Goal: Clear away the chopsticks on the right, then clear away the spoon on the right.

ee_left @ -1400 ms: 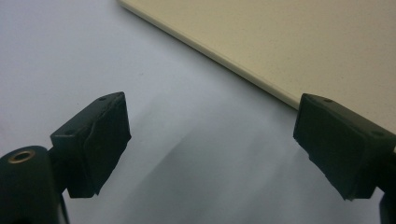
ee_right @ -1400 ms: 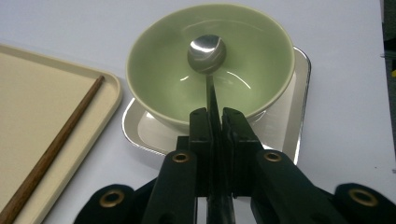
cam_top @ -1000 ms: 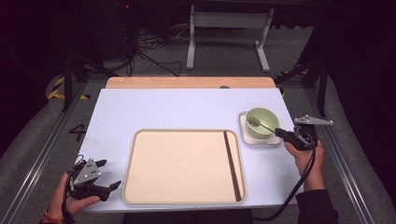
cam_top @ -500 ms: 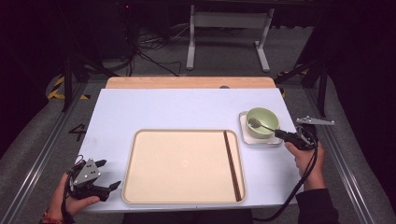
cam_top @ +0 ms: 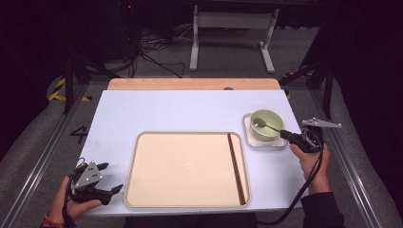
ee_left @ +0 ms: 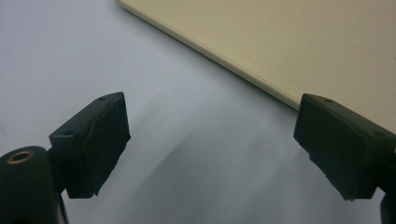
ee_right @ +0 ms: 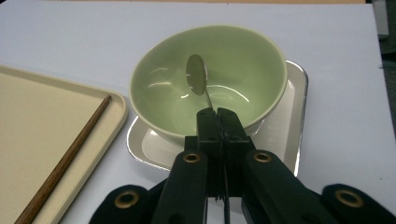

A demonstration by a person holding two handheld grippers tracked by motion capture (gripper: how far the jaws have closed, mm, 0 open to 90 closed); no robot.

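One spoon [ee_right: 197,77] is pinched in the right tongs [ee_right: 217,114] over the bowl [ee_right: 243,60]; the left tongs [ee_left: 210,140] gape wide at seven o'clock. Next, I judge: lift it clear towards the tray [cam_top: 157,190].

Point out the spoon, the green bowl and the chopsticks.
spoon [ee_right: 196,74], right gripper view, on its oval head.
green bowl [ee_right: 252,56], right gripper view, on its inner wall.
chopsticks [cam_top: 236,167], high view, mid-length on the tray.

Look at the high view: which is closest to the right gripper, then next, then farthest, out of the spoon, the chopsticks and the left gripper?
From the right gripper:
1. Spoon: held in its shut jaws, its scoop over the green bowl.
2. Chopsticks: along the tray's right edge, to the gripper's left.
3. Left gripper: far across, at the table's near left corner.
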